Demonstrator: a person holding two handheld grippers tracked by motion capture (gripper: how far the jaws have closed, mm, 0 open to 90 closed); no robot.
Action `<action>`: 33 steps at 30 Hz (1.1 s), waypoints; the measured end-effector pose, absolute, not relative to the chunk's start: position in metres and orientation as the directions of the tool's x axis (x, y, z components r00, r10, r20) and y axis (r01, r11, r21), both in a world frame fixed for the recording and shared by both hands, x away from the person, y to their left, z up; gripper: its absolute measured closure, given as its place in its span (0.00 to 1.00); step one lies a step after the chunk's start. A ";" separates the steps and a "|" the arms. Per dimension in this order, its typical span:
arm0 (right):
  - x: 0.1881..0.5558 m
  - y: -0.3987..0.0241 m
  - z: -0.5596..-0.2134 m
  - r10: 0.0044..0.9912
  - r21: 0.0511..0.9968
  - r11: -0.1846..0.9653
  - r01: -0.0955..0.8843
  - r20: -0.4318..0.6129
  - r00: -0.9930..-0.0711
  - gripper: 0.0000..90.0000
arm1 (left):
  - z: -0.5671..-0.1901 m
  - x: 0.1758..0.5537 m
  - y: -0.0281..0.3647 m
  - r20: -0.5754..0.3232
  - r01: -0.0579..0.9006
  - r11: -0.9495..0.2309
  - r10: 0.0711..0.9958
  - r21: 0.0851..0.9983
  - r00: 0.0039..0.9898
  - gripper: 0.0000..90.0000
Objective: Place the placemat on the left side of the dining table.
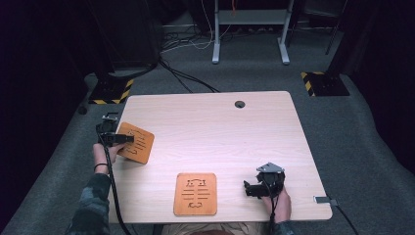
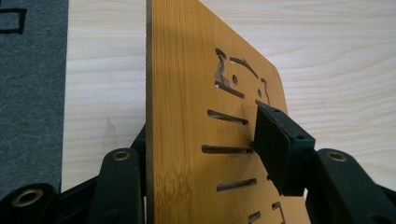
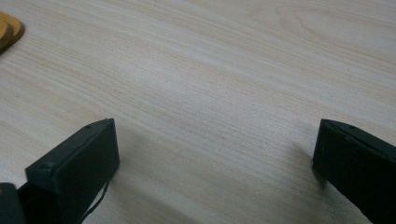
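At the desk's left edge: left claw (image 1: 128, 139) is sitting around the tilted wooden coaster (image 1: 137, 142), jaws spread, one pad off the face.
Right claw (image 1: 248, 189): gaping wide over bare desk (image 1: 235, 132).
Second coaster (image 1: 195, 194): lying flat near the front edge.

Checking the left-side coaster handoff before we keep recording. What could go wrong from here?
1. The left gripper straddles the left coaster with a gap at one pad; the coaster may be loose and could drop or slide.
2. That coaster sits near the table edge, so a slip might send it to the floor.
3. The right gripper rests open, too far to help.
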State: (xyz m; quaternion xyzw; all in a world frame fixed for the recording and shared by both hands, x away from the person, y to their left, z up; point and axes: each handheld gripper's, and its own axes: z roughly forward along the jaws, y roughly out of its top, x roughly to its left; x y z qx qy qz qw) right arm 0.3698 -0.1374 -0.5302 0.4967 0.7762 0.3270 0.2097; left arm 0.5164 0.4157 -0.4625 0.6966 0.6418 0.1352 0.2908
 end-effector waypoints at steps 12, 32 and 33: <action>0.370 -0.137 -0.530 0.908 0.716 0.293 0.634 -0.001 -0.418 0.00 | -0.473 0.515 0.423 -0.196 0.803 0.015 0.972 0.596 0.127 0.47; 0.370 -0.137 -0.530 0.908 0.716 0.292 0.634 0.000 -0.418 0.00 | -0.483 0.518 0.427 -0.205 0.820 0.016 0.971 0.572 0.125 0.35; 0.370 -0.137 -0.530 0.908 0.716 0.293 0.634 -0.001 -0.419 0.00 | -0.484 0.518 0.427 -0.210 0.824 0.023 0.971 0.567 0.118 0.34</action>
